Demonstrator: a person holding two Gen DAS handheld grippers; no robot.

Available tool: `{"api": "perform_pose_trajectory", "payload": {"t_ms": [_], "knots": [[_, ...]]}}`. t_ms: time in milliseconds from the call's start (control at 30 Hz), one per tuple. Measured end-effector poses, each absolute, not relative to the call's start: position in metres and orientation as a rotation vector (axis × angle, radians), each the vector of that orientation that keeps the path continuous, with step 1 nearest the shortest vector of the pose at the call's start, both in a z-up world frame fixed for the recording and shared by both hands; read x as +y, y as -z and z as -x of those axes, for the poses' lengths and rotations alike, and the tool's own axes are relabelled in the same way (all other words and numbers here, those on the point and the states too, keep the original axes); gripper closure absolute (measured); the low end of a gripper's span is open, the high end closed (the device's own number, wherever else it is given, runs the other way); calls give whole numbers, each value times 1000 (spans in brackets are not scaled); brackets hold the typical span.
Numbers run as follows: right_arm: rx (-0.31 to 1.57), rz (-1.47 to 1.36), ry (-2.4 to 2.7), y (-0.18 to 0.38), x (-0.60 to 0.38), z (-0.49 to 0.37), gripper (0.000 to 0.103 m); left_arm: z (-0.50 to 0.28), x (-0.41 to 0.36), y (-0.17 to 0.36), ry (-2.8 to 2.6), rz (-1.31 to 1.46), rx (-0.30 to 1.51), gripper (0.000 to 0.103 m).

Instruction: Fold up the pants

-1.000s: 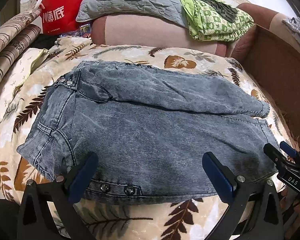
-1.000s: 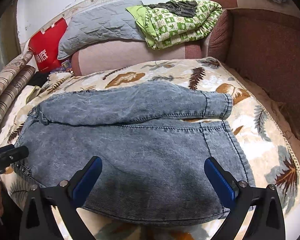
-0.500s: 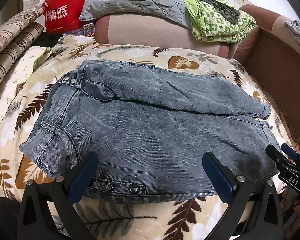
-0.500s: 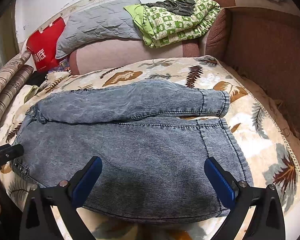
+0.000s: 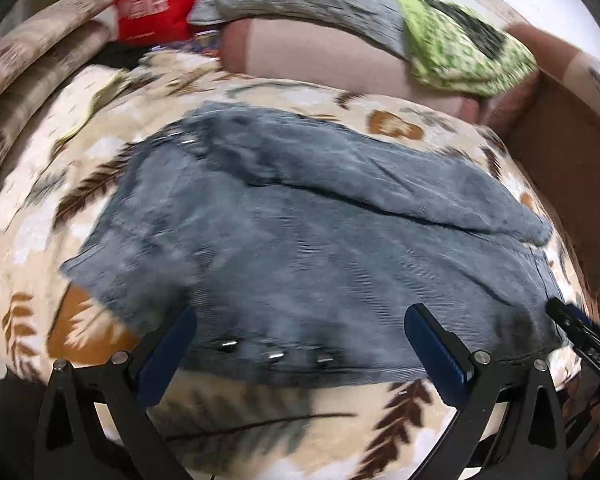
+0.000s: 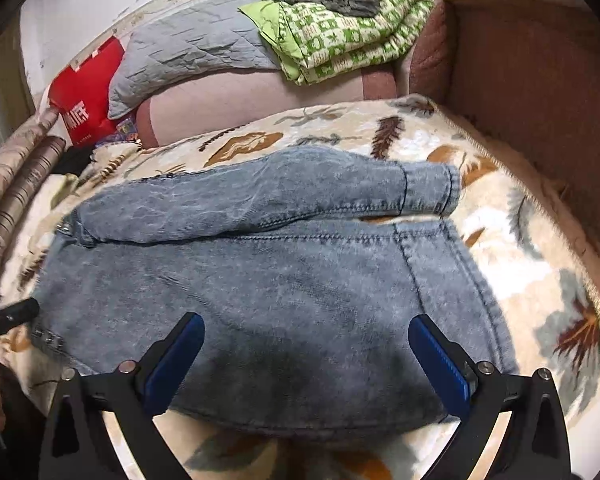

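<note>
The pants (image 6: 284, 288) lie flat on a leaf-print blanket (image 6: 512, 240) that covers a sofa seat. They are washed blue denim. One leg is folded across the top, its cuff (image 6: 440, 192) pointing toward the armrest (image 6: 532, 88). The waistband end lies on the opposite side, with metal buttons (image 5: 274, 356) along the near edge.

The left claw (image 5: 300, 352) hovers at the near edge of the pants by the waistband. Its jaws stand wide apart and hold nothing. The left wrist view is motion-blurred, so contact with the cloth cannot be determined.

The right claw (image 6: 306, 356) hovers over the near edge of the pants toward the cuff end. Its jaws stand wide apart and hold nothing. Each claw tip appears at the edge of the other camera's view.

Behind the pants, the sofa backrest (image 6: 240, 100) carries a grey quilted pillow (image 6: 192, 52) and a folded green patterned cloth (image 6: 348, 28). A red bag (image 6: 88, 92) stands beside the pillow. Striped rolls (image 6: 12, 184) lie along the waistband side.
</note>
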State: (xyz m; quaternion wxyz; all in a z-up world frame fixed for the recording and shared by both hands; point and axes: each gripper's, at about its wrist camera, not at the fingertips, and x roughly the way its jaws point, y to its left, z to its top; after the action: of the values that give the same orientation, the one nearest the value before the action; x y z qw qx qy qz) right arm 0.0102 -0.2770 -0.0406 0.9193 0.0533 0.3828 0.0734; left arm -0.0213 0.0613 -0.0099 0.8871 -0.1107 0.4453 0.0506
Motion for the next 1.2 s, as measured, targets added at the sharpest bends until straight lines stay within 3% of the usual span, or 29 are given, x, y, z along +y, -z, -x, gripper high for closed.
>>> {"api": "perform_pose_trajectory", "payload": {"t_ms": [267, 533, 833, 867, 900, 933, 967, 1000, 1033, 1200], "knots": [[946, -525, -283, 56, -308, 13, 0, 42, 146, 21, -239, 407, 909, 0], [943, -883, -79, 84, -393, 25, 0, 45, 193, 44, -265, 622, 938, 0], [909, -1021, -46, 93, -420, 4, 1, 39, 224, 62, -299, 817, 941, 0], [902, -1022, -46, 92, -421, -1, 5, 36, 227, 63, -305, 834, 940, 1], [899, -1002, -37, 90, -421, -2, 15, 35, 229, 62, -310, 843, 935, 2], [903, -982, -25, 89, -422, -3, 22, 31, 230, 61, -313, 848, 929, 13], [904, -974, -18, 90, -426, -2, 38, 30, 231, 60, -320, 848, 928, 25], [911, -965, -9, 91, -429, -2, 56, 27, 232, 61, -331, 845, 941, 57], [926, -963, -2, 94, -433, -2, 62, 24, 235, 63, -340, 851, 957, 86], [955, -916, -25, 94, -438, -7, 79, 16, 236, 63, -362, 845, 978, 97]]}}
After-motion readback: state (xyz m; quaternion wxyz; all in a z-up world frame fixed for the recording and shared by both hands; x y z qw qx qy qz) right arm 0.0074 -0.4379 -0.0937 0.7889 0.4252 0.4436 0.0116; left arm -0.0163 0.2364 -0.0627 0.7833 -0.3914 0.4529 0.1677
